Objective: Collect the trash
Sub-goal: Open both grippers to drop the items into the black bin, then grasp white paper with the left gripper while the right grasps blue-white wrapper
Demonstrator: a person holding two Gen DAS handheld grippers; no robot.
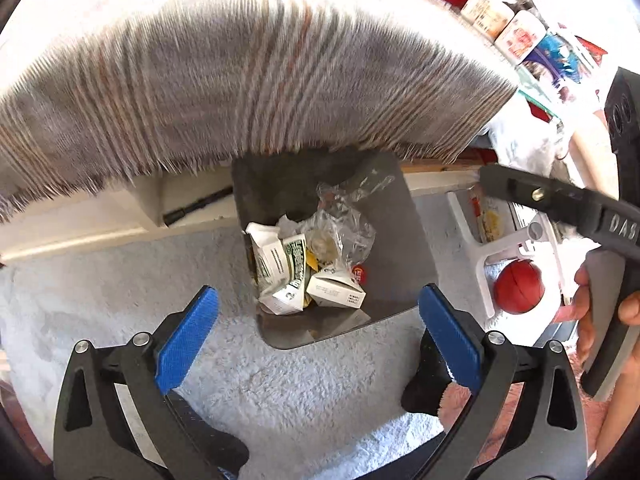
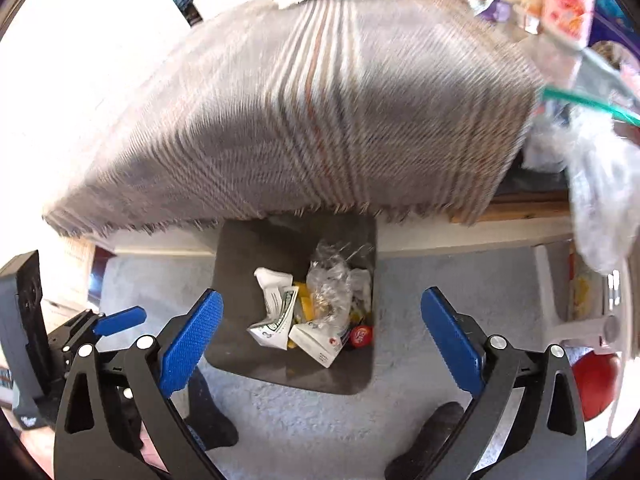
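A dark grey trash bin (image 1: 404, 248) stands on the pale carpet below a table edge; it also shows in the right wrist view (image 2: 240, 292). Inside lie crumpled white cartons (image 1: 336, 290), a clear plastic bag (image 1: 340, 224) and a small red cap (image 1: 360, 274). The same cartons (image 2: 316, 340) and bag (image 2: 332, 280) show in the right wrist view. My left gripper (image 1: 318, 332) is open and empty above the bin's near rim. My right gripper (image 2: 318, 336) is open and empty over the bin. The right gripper's body (image 1: 580, 208) shows at the right in the left wrist view.
A striped grey fringed cloth (image 1: 240, 80) hangs over the table above the bin. Boxes and packets (image 1: 516, 32) crowd the table's right side. A white plastic stool (image 1: 516, 248) and a red ball (image 1: 518, 286) stand right of the bin. Feet in dark socks (image 2: 208, 412) stand on the carpet.
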